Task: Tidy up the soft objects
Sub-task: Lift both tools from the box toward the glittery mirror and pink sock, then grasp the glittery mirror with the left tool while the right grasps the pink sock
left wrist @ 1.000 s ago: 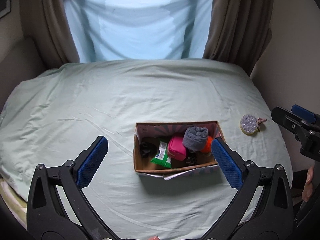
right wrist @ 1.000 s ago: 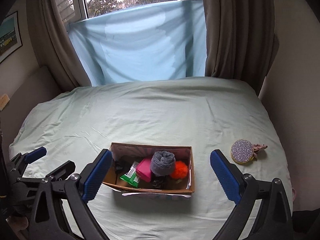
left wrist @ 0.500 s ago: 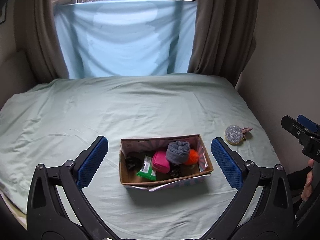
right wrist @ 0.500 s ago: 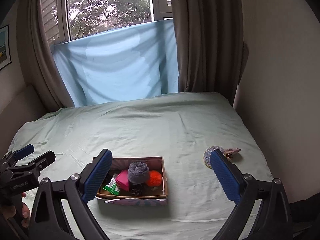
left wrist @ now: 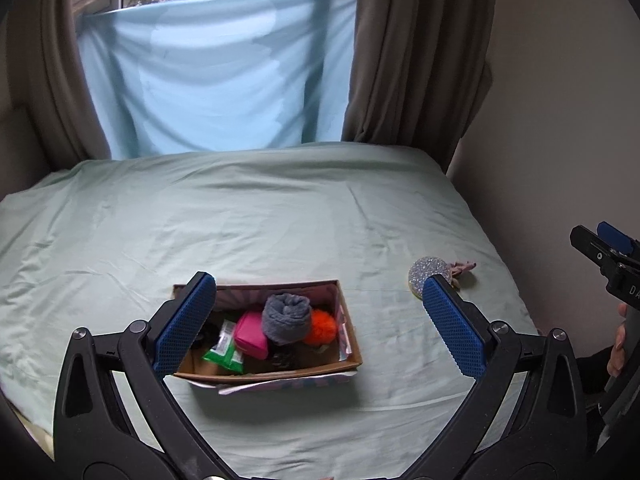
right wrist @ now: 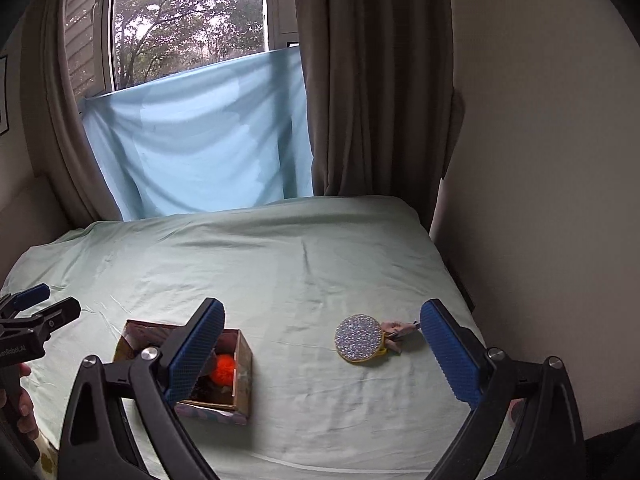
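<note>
A cardboard box [left wrist: 344,344] sits on the pale green bed sheet [left wrist: 260,232]. It holds a rolled grey sock [left wrist: 287,318], an orange pom-pom [left wrist: 322,327], a pink pouch [left wrist: 250,334], a green packet [left wrist: 224,354] and something dark. A round glittery silver pouch [right wrist: 359,338] with a pink tassel lies on the sheet to the right of the box [right wrist: 242,364]; it also shows in the left wrist view [left wrist: 422,278]. My left gripper [left wrist: 320,324] is open and empty, above the box. My right gripper [right wrist: 320,356] is open and empty, above the sheet between box and pouch.
A light blue cloth [left wrist: 216,80] hangs over the window at the head of the bed, between brown curtains [left wrist: 412,52]. A wall [right wrist: 540,160] runs close along the bed's right edge.
Both grippers have pulled back and risen. The right view has swung right, so the glittery pouch now sits between its fingers. Nothing on the bed moved.
</note>
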`<action>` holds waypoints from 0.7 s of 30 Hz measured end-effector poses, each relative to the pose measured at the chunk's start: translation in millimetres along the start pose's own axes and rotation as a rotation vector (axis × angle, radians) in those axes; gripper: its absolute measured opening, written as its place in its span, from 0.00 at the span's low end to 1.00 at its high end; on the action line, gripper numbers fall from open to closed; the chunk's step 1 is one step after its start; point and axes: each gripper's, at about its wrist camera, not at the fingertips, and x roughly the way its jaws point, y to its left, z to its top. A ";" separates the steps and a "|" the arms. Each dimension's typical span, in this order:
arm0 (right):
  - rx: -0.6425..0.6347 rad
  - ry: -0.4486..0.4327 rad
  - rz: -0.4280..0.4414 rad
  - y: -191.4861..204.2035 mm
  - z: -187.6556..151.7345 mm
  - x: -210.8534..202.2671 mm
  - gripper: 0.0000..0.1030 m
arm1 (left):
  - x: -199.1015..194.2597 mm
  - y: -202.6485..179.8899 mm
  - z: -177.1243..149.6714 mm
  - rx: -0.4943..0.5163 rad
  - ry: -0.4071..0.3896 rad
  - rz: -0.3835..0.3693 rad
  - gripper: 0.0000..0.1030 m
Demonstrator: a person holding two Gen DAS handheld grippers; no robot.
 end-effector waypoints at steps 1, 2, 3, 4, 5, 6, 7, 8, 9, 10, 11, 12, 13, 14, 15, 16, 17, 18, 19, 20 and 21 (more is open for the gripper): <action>-0.010 0.004 0.005 -8.1 0.1 3.2 0.95 | 6.3 -10.4 1.5 0.005 0.007 -0.001 1.00; -0.019 0.010 0.010 -18.5 0.6 7.2 0.95 | 13.2 -21.4 2.8 0.010 0.015 0.000 1.00; -0.029 0.015 0.016 -29.8 0.3 12.1 0.95 | 19.3 -31.1 4.1 0.012 0.021 0.000 1.00; -0.036 0.019 0.025 -38.7 0.5 16.3 0.95 | 26.3 -41.8 5.1 0.014 0.026 -0.006 1.00; -0.045 0.026 0.036 -49.5 0.3 22.3 0.95 | 32.8 -52.2 5.4 0.018 0.031 -0.016 1.00; -0.053 0.032 0.044 -58.2 0.2 28.2 0.95 | 39.7 -63.5 5.6 0.026 0.036 -0.026 1.00; -0.063 0.040 0.056 -68.5 -0.3 35.4 0.95 | 48.6 -76.2 5.5 0.038 0.044 -0.033 1.00; -0.075 0.049 0.066 -78.1 -1.2 43.0 0.95 | 57.8 -88.4 5.1 0.054 0.052 -0.037 1.00; -0.087 0.059 0.074 -87.1 -1.9 50.8 0.95 | 66.6 -100.7 3.7 0.072 0.059 -0.040 1.00; -0.100 0.070 0.087 -97.5 -2.8 60.2 0.95 | 76.9 -114.0 2.2 0.092 0.068 -0.043 1.00; -0.112 0.082 0.100 -107.3 -2.9 69.2 0.95 | 87.9 -126.9 0.3 0.110 0.079 -0.045 1.00; -0.125 0.093 0.109 -116.1 -4.3 78.4 0.95 | 99.7 -138.5 -1.9 0.125 0.095 -0.048 1.00; -0.137 0.110 0.118 -124.4 -5.7 89.2 0.95 | 113.1 -150.1 -4.6 0.134 0.119 -0.055 1.00; -0.148 0.129 0.129 -131.0 -7.8 99.6 0.95 | 125.6 -159.6 -7.1 0.138 0.139 -0.057 1.00; -0.159 0.143 0.141 -138.5 -10.3 110.0 0.95 | 138.1 -168.6 -10.4 0.142 0.157 -0.059 1.00; -0.172 0.158 0.155 -146.7 -12.7 121.3 0.95 | 152.0 -178.7 -14.0 0.149 0.180 -0.067 1.00; -0.183 0.172 0.167 -152.5 -15.2 130.9 0.95 | 165.0 -187.4 -16.8 0.159 0.197 -0.070 1.00; -0.197 0.186 0.180 -157.2 -17.9 141.4 0.95 | 178.1 -196.7 -20.1 0.173 0.214 -0.069 1.00; -0.214 0.202 0.195 -161.8 -21.1 152.6 0.95 | 189.1 -204.5 -23.2 0.186 0.228 -0.071 1.00; -0.233 0.215 0.206 -165.9 -24.2 163.7 0.95 | 200.7 -211.1 -25.9 0.201 0.243 -0.076 1.00; -0.252 0.225 0.213 -170.0 -28.2 173.0 0.95 | 212.4 -217.3 -28.4 0.218 0.262 -0.085 1.00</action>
